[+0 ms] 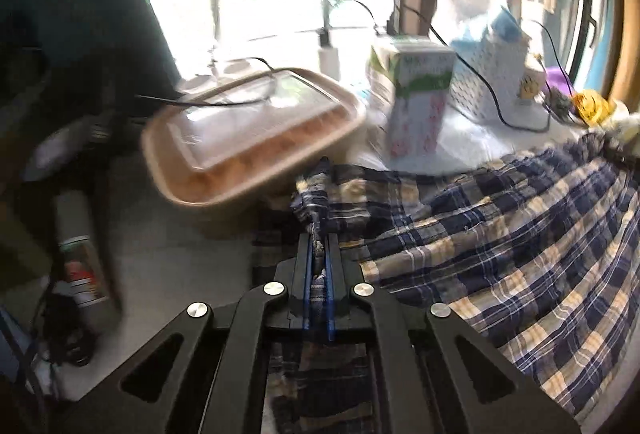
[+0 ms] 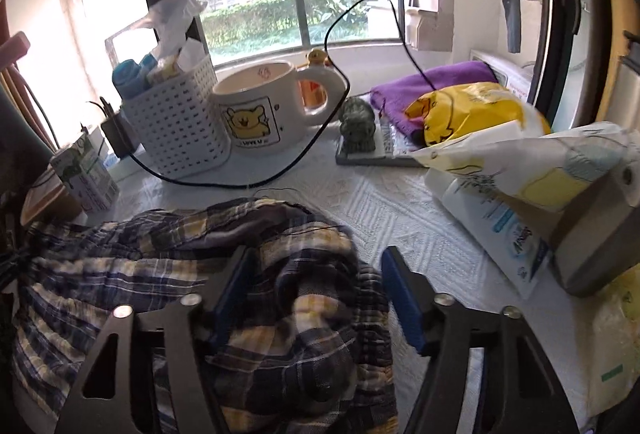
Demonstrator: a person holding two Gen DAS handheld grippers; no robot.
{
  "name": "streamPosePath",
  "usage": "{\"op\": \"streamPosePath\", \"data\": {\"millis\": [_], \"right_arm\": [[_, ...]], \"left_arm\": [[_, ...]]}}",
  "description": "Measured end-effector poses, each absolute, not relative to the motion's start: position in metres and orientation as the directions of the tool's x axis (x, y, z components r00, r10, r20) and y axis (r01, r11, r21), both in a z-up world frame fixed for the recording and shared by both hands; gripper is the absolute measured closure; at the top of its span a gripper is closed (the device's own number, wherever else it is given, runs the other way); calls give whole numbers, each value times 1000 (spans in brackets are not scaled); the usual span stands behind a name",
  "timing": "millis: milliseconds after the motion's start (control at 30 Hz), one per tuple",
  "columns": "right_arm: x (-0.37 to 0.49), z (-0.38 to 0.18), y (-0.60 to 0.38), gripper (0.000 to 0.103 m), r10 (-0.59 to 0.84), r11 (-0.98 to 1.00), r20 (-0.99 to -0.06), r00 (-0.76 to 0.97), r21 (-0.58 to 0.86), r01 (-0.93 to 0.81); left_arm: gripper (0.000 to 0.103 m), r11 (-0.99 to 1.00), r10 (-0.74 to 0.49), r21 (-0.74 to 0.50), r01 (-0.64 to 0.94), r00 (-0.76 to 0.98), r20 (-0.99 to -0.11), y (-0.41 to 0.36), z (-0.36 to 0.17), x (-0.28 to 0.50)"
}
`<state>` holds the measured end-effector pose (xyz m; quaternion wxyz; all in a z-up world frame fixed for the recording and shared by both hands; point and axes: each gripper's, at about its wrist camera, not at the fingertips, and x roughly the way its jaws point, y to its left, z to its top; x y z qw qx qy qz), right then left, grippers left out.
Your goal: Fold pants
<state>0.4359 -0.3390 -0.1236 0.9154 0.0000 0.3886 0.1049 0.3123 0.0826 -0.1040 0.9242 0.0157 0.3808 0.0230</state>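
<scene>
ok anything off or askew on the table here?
The lidded tan tray looks odd: it hangs past the table edge, tilted, beside the plaid pants. The left gripper is shut on a bunched pants edge; the right gripper is open over them. No spills.

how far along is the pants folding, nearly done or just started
Early, by the look of it. Done: nothing neat yet; the plaid pants lie bunched and wrinkled on the white tablecloth. In hand: the left gripper is shut on a gathered edge of the pants, while the right gripper is open with fabric between its fingers. Left: flattening the pants and making every fold.
</scene>
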Motion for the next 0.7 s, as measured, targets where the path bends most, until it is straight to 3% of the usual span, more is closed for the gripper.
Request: {"op": "streamPosePath", "data": {"millis": [33, 267, 333, 400, 533, 700], "right_arm": [[440, -126, -336, 52, 187, 978, -718, 671, 70, -198], [462, -122, -327, 52, 120, 990, -728, 675, 41, -133], [454, -111, -328, 52, 117, 991, -704, 701, 35, -131], [443, -101, -331, 51, 117, 991, -682, 722, 31, -130], [419, -83, -341, 51, 111, 993, -654, 749, 39, -113], [380, -74, -355, 43, 97, 995, -642, 761, 48, -87]], "left_arm": [[99, 998, 67, 59, -36, 709, -702, 84, -104, 311], [93, 997, 72, 40, -64, 658, -749, 94, -115, 314], [67, 996, 76, 30, -81, 674, -735, 100, -103, 302], [51, 995, 70, 1, -99, 692, -719, 108, -90, 285], [50, 993, 55, -38, -113, 713, -699, 116, -69, 246], [48, 987, 0, -112, -115, 700, -714, 114, -71, 201]]}}
